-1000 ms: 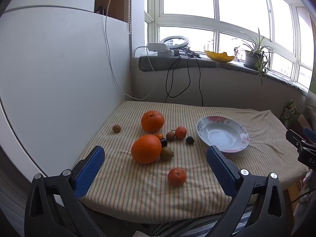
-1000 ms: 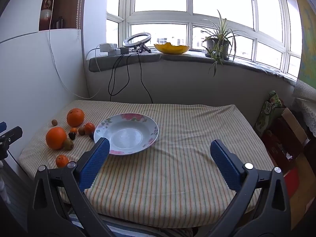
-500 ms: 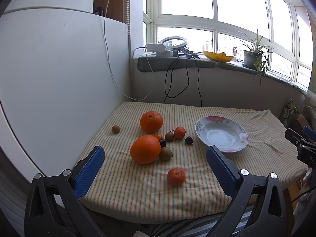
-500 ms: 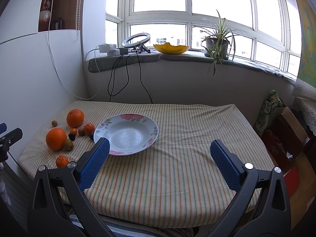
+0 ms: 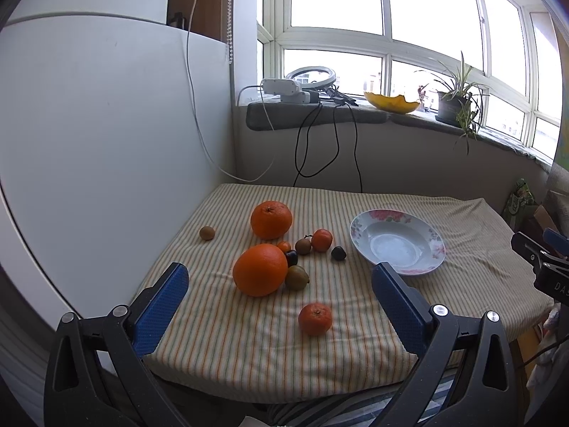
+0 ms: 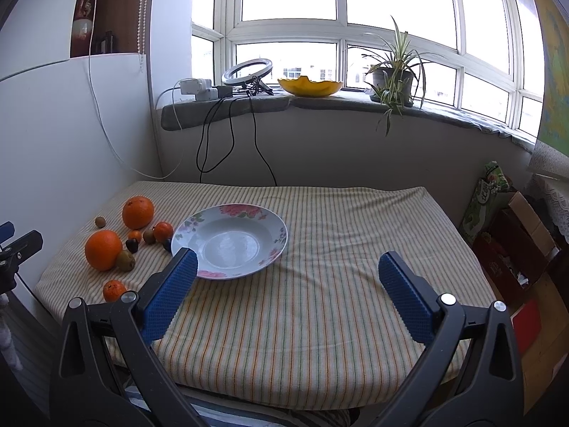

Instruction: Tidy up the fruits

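On the striped tablecloth [image 5: 355, 199], the fruit sits scattered at nine o'clock of the flowered plate [image 5: 359, 229], which holds nothing yet. The left gripper [image 5: 281, 300] hovers low over the near edge, jaws spread wide and gripping nothing. The right gripper [image 6: 288, 290] hangs likewise splayed and unloaded, the plate at its eleven o'clock. Nearest the left jaws, a small mandarin [image 5: 315, 319] lies alone at five o'clock of the big orange [image 5: 260, 269], which touches a brownish kiwi [image 5: 296, 277]. A second large orange [image 5: 271, 220] sits at twelve o'clock of the first. That mandarin looks the easy pick: light, soft-skinned, best pinched gently across its widest middle. The big oranges should be heavier, round and prone to roll, so they'll want a wide, centred grip.
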`<act>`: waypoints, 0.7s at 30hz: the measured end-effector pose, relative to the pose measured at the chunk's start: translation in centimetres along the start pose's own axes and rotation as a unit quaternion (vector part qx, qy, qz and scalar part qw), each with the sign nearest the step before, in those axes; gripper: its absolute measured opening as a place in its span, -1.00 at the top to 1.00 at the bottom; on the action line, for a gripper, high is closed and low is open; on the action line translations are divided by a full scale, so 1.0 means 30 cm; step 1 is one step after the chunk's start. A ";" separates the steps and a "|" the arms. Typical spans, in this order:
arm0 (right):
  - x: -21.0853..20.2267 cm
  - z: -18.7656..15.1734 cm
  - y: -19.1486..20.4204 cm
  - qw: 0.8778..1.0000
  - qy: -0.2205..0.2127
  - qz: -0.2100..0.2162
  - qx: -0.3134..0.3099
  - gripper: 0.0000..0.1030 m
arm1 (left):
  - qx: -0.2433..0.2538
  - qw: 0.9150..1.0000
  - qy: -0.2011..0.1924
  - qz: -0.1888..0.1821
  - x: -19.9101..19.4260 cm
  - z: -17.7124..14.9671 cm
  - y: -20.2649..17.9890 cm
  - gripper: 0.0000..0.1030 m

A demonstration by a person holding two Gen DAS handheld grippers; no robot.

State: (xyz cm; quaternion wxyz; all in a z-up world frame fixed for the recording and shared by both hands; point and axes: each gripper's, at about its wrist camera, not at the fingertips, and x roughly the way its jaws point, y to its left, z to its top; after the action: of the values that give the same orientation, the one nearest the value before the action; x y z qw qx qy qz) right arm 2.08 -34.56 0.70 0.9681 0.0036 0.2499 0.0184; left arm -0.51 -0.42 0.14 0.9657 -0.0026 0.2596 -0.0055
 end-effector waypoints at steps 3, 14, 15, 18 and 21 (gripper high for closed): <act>-0.002 -0.001 0.003 1.000 0.000 0.000 -0.001 -1.00 | -0.001 1.000 -0.001 0.000 -0.002 0.000 0.000 -0.99; -0.001 -0.001 0.006 1.000 0.003 0.003 0.000 -1.00 | -0.001 1.000 -0.001 0.000 -0.003 0.002 0.002 -0.99; 0.000 -0.001 0.006 1.000 0.003 0.003 0.000 -1.00 | -0.001 1.000 -0.001 0.000 -0.003 0.003 0.002 -0.99; 0.000 -0.001 0.007 1.000 0.003 0.003 0.000 -1.00 | -0.001 1.000 -0.001 0.000 -0.004 0.002 0.001 -0.99; 0.003 -0.001 0.008 1.000 0.004 0.003 0.000 -1.00 | -0.001 1.000 -0.001 0.000 -0.003 0.002 0.001 -0.99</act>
State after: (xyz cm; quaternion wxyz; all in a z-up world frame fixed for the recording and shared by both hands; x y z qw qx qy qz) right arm 2.13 -34.31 0.64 0.9672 0.0047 0.2533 0.0211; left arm -0.55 -0.40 0.22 0.9660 -0.0036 0.2584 -0.0054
